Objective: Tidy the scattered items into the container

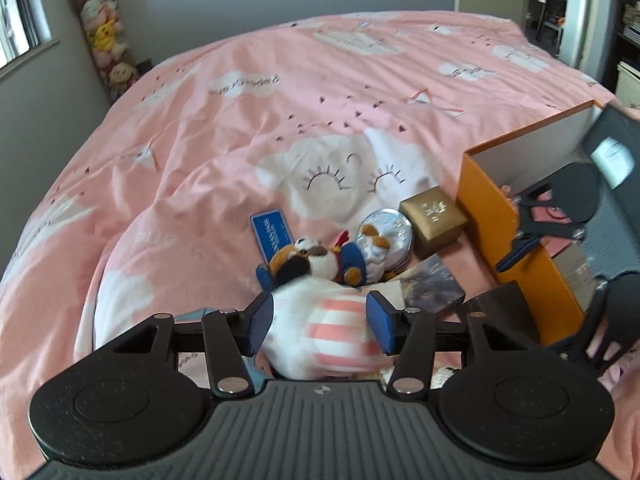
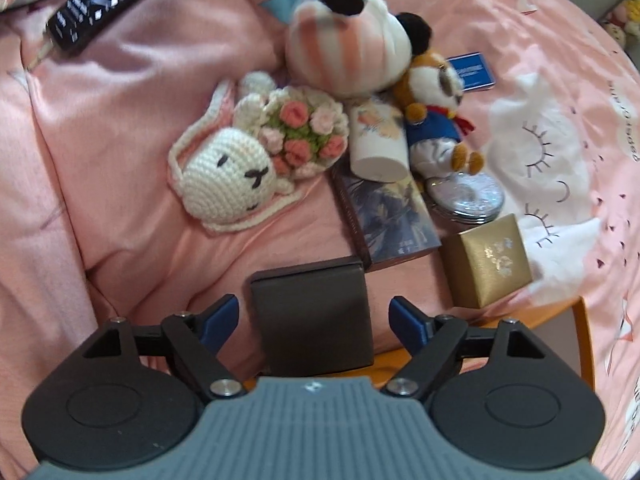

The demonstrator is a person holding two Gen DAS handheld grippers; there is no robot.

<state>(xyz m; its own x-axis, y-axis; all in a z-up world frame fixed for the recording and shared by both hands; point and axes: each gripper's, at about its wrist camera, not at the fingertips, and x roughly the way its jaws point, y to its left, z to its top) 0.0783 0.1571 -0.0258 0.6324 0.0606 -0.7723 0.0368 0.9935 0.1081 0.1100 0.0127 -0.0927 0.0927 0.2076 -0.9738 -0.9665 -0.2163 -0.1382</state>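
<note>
Step in hand: pick-up and transfer. The left gripper (image 1: 320, 320) has its fingers closed on the striped plush toy (image 1: 328, 332), held just above the clutter on the bed (image 1: 200, 120). The right gripper (image 2: 312, 320) hangs with fingers spread and empty, straddling the dark brown box (image 2: 312, 316) without touching it. The orange container (image 1: 500, 232) stands just beside the clutter. Next move: carry the plush over the container's wall and release; bring the right fingers down around the box.
</note>
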